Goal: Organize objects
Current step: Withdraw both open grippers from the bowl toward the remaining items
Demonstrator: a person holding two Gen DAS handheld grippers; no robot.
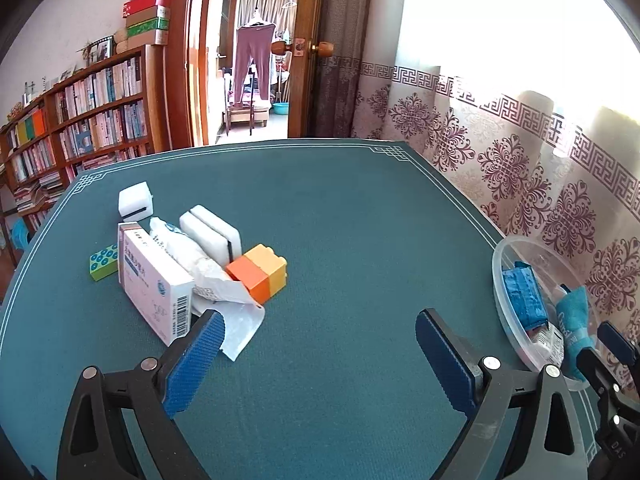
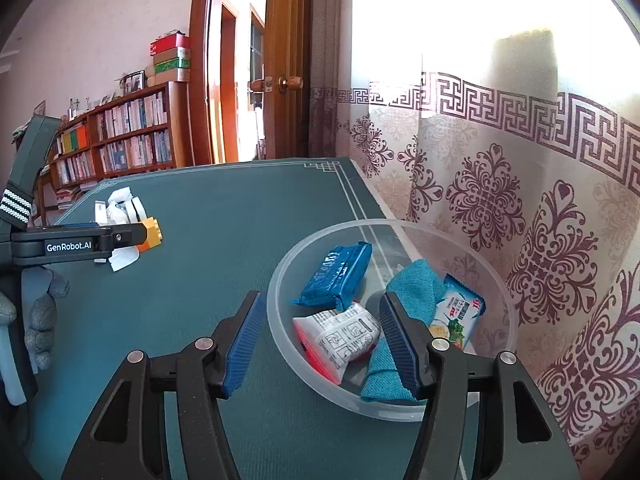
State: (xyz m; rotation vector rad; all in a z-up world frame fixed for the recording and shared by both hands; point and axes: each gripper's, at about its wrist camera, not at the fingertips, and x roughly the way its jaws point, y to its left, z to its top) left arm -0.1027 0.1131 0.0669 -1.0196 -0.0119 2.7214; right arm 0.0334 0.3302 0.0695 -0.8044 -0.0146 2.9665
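left gripper (image 2: 120,236) hides part of the orange block (image 2: 151,236); box (image 1: 154,280) print illegible.

A: Landmark?
B: The open wooden door (image 1: 308,44), brown, round knob. Left of it a wooden bookcase (image 1: 92,120) packed with books, boxes (image 1: 146,18) stacked on top, against a pale wall (image 2: 100,28).
A: To its right?
B: A patterned curtain (image 2: 500,200), maroon motifs, strong daylight behind.
A: Through the doorway?
B: A second room, trousers (image 1: 253,64) hanging, lit.
A: Foreground?
B: A teal-covered counter (image 1: 340,208).
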